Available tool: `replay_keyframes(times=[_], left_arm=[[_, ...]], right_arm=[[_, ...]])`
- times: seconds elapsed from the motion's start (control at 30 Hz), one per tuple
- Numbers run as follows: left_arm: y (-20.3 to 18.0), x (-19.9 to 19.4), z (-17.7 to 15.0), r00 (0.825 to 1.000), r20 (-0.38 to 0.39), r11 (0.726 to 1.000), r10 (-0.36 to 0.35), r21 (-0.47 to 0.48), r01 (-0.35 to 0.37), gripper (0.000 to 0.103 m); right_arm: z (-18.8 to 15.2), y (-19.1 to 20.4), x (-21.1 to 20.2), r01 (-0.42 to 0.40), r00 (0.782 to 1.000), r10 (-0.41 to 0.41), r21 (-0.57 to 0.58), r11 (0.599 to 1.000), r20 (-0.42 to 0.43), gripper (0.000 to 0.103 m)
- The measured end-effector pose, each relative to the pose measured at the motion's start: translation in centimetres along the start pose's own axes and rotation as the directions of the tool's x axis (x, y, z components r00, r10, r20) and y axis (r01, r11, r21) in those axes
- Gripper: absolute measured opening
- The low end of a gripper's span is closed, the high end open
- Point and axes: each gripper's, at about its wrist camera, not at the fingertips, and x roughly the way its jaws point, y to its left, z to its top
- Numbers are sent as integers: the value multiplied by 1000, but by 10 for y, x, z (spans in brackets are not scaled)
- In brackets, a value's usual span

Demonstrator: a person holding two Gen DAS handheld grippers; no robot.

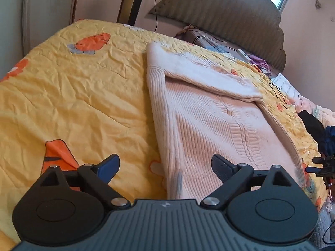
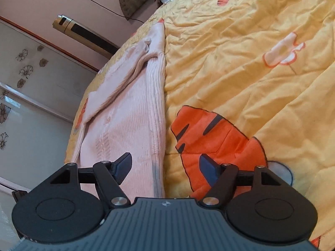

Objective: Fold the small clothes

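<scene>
Both pairs of my fingers stand spread with nothing between them. My left gripper point(image 1: 165, 168) hangs above the near left edge of the pink knitted sweater point(image 1: 211, 121), one fingertip over the yellow quilt point(image 1: 73, 87), the other over the ribbed knit, neither pressing on cloth. My right gripper point(image 2: 165, 167) hovers likewise, its left finger over the sweater point(image 2: 125, 121) and its right over an orange tiger print point(image 2: 215, 133) on the quilt point(image 2: 251, 62).

That sweater lies flat on the bed, folded lengthwise into a long strip, with one sleeve laid slantwise across its upper part.

Around it: a grey scalloped headboard point(image 1: 226, 16) at the far end, with a small pile of folded things and purple cloth point(image 1: 258, 61) at its foot. Dark clothing point(image 1: 314, 125) is heaped at the bed's right edge, well apart from the sweater. From my right wrist view I see a gold tower appliance point(image 2: 83, 35) against the wall and flower-patterned sliding doors point(image 2: 25, 87). Nothing lies on top of the sweater.
</scene>
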Motion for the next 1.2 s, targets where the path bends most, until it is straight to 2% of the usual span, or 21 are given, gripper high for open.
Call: replay_keyframes(times=[0.07,0.17,0.2,0.27,0.3,0.33,0.4,0.43,0.6,0.8,0.97,1.0,1.03,1.1,1.17,1.2], left_arm=[[-5,17,-4,999,-45,1000,20,-3,-20,95],[-10,37,-12,993,-78,996,89,12,-88,95],[-11,41,-15,992,-79,996,94,11,-94,95],[-17,48,-20,990,-82,994,112,22,-111,95],[-22,52,-22,986,-83,989,144,54,-140,95],[-28,55,-24,981,-81,981,176,101,-168,95],[-40,62,-28,970,-85,961,226,182,-207,95],[-43,65,-29,968,-88,958,236,188,-216,95],[-48,69,-31,965,-90,955,246,195,-225,95],[-48,68,-33,966,-90,955,241,202,-219,94],[-48,69,-31,967,-96,955,238,203,-215,93],[-48,69,-31,968,-96,956,233,203,-210,92],[-48,68,-31,970,-95,958,224,202,-202,85],[-51,65,-30,976,-94,964,195,203,-173,57],[-53,63,-27,982,-113,974,153,187,-130,36],[-54,63,-26,982,-124,977,140,177,-117,32]], right_arm=[[-2,10,7,-4,1000,3,-51,999,-28,71],[-8,25,29,31,996,-42,-137,990,-79,71],[-11,29,36,55,994,-71,-168,984,-87,67],[-15,34,47,77,991,-99,-217,973,-92,44],[-16,36,51,71,990,-97,-233,970,-104,17],[-17,37,55,70,988,-100,-238,969,-117,14],[-18,38,61,87,985,-120,-244,966,-125,14],[-19,38,61,86,985,-119,-242,967,-125,15],[-20,38,63,92,984,-124,-229,969,-128,24],[-20,30,60,69,987,-95,-187,980,-131,24],[-20,33,60,77,985,-104,-191,979,-136,25],[-20,33,60,74,985,-100,-188,979,-138,28],[-20,33,60,68,986,-94,-184,981,-139,31],[-20,33,60,60,986,-85,-176,983,-142,34],[-20,35,61,59,986,-85,-179,982,-143,37],[-20,36,62,57,986,-84,-181,982,-143,40]])
